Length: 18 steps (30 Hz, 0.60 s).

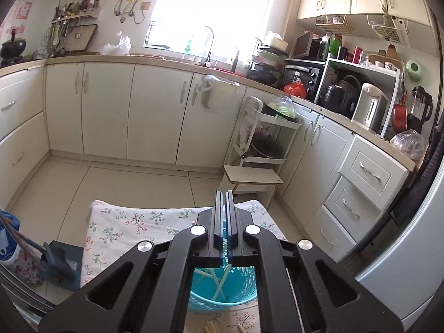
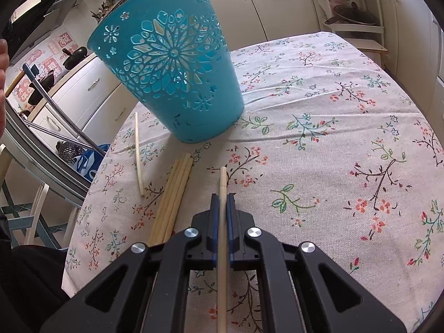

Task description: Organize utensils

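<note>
Clamped between the blue pads of the right gripper: one pale chopstick, long axis running straight along the fingers, short tip poking out ahead, long tail passing back under the camera. Pads pressed tight on it, only the stick's own width between them.

Beneath and all around: flowered surface, wide and bare ahead and to the right of this gripper, with an edge close on the left and a drop to a chair and a blue bag beyond.

Ahead and to the left of the right gripper: teal cut-out basket, standing on the surface, narrow base down, wide mouth up and hidden from this view. Judged as the goal for the held stick: lift, carry forward-left, tip in over the rim from above.

Left gripper fully shut, nothing between the pads, hanging over the same basket, mouth directly below and behind its fingertips; several sticks already inside, leaning. Nearer to the basket than the right gripper, and possibly in the way of a drop from above.

Just left of the right gripper: bundle of tan chopsticks, lying flat, pointing toward the basket's base. Farther left, near the edge: lone white chopstick, flat, roughly parallel to the bundle. Little room on that side for a sideways sweep.
</note>
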{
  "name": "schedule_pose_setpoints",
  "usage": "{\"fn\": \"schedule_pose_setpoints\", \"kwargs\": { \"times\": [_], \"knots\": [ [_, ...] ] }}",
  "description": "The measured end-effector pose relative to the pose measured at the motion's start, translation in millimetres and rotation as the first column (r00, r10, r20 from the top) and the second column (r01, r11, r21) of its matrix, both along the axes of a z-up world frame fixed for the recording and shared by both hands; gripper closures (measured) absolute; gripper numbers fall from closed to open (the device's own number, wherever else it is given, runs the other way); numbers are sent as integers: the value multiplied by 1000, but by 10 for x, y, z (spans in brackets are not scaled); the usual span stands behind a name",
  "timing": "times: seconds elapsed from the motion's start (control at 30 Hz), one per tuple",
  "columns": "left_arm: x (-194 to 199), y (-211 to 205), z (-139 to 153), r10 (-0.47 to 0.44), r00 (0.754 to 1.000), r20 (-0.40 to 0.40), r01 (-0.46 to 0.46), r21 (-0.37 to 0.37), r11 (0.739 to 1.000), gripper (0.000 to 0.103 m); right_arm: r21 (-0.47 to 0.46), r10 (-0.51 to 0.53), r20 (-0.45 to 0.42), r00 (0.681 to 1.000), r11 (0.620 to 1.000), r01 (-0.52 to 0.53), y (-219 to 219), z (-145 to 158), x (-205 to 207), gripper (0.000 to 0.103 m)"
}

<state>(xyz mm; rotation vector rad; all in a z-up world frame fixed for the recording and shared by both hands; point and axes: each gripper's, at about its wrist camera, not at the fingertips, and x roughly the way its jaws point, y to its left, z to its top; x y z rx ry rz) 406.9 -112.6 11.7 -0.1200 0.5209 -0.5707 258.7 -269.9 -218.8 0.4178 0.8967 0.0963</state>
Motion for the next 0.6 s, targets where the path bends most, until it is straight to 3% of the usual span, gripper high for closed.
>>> {"fn": "schedule_pose_setpoints", "kwargs": {
  "times": [0.07,0.17,0.23,0.33,0.4,0.5,0.6],
  "knots": [
    [-20,145,-50,34,999,-5,-34,24,999,101,5,1,-2,1000,1000,-1,-11,-6,10,98],
    [113,526,-414,198,976,-94,-188,105,977,100,20,-2,-6,1000,1000,2,-37,-8,19,98],
    [369,686,-907,286,927,-241,-235,219,947,94,27,-5,-7,1000,1000,5,-40,-9,21,98],
    [681,656,-1495,347,851,-395,-217,338,916,93,30,-7,-9,1000,1000,7,-34,-8,20,98],
    [790,528,-1676,352,837,-418,-185,388,903,86,32,-8,-9,1000,999,8,-31,-6,21,98],
    [870,323,-1817,382,834,-399,-177,463,868,57,37,-8,-11,1000,999,9,-28,-3,19,97],
    [893,208,-1973,409,824,-393,-168,519,838,53,41,-8,-11,1000,999,8,-49,-1,14,97]
  ]
}}
